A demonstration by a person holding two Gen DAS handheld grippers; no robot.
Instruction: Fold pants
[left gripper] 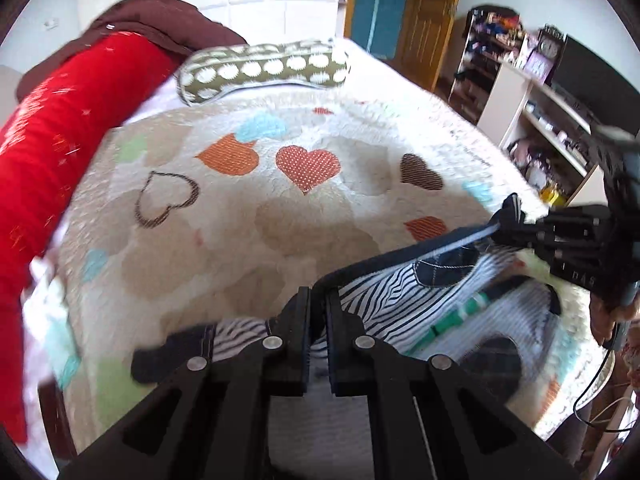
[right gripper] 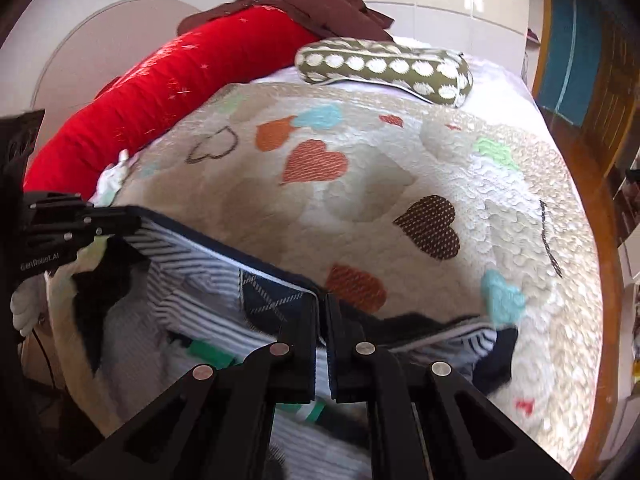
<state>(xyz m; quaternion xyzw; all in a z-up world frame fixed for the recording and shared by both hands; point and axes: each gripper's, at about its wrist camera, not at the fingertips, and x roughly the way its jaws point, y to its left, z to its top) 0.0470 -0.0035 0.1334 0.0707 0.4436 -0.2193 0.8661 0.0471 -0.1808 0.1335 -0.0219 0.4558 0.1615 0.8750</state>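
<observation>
The pants (left gripper: 400, 296) are navy-and-white striped with a navy waistband and a dark plaid patch; they hang over the near edge of the quilted bed. My left gripper (left gripper: 318, 300) is shut on one end of the waistband. My right gripper (right gripper: 322, 304) is shut on the other end; it shows in the left wrist view (left gripper: 516, 224) at the right. The left gripper shows in the right wrist view (right gripper: 120, 224) at the left. The waistband (right gripper: 224, 252) is stretched taut between them, above the quilt. The legs (right gripper: 200, 320) hang below, partly hidden.
The quilt (left gripper: 280, 208) with coloured hearts covers the bed. A green dotted bolster (left gripper: 264, 68) lies at the far end. A red rolled blanket (left gripper: 60, 132) and a brown cloth (left gripper: 160, 16) run along the left side. Shelves (left gripper: 540, 112) stand at the right.
</observation>
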